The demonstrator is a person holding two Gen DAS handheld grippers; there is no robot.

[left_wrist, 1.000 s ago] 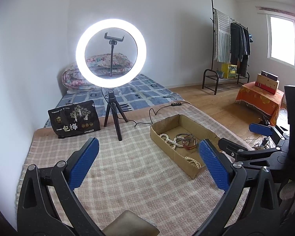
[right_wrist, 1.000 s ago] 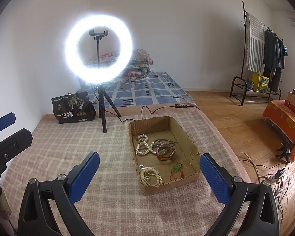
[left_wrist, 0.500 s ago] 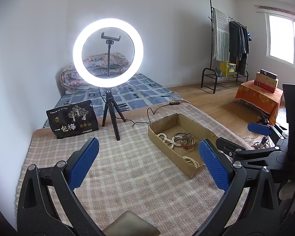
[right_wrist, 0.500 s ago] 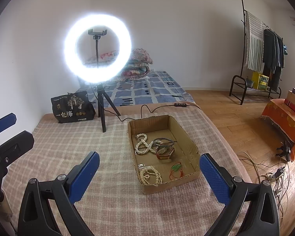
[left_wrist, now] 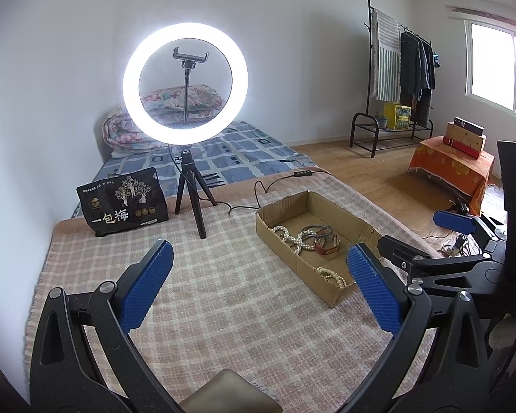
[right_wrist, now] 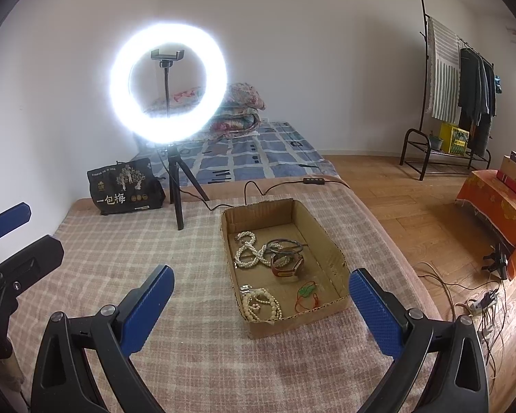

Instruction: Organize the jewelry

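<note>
A shallow cardboard box [right_wrist: 328,239] sits on the checked blanket and also shows in the left wrist view [left_wrist: 278,234]. It holds a white pearl necklace [right_wrist: 248,251], dark bangles [right_wrist: 285,245], a brown bracelet [right_wrist: 287,266], a cream bead strand [right_wrist: 261,304] and a green pendant on red cord [right_wrist: 307,292]. My right gripper [right_wrist: 259,304] is open and empty, above the blanket just in front of the box. My left gripper [left_wrist: 258,289] is open and empty, to the left of the box.
A lit ring light on a tripod [right_wrist: 175,186] stands behind the box, its cable [right_wrist: 258,189] trailing right. A black printed bag [right_wrist: 124,191] leans at the back left. The blanket's right edge drops to a wood floor with cables [right_wrist: 478,299].
Both grippers have drifted slightly; the box sits a little lower and nearer in the right wrist view. Both stay open and empty.
</note>
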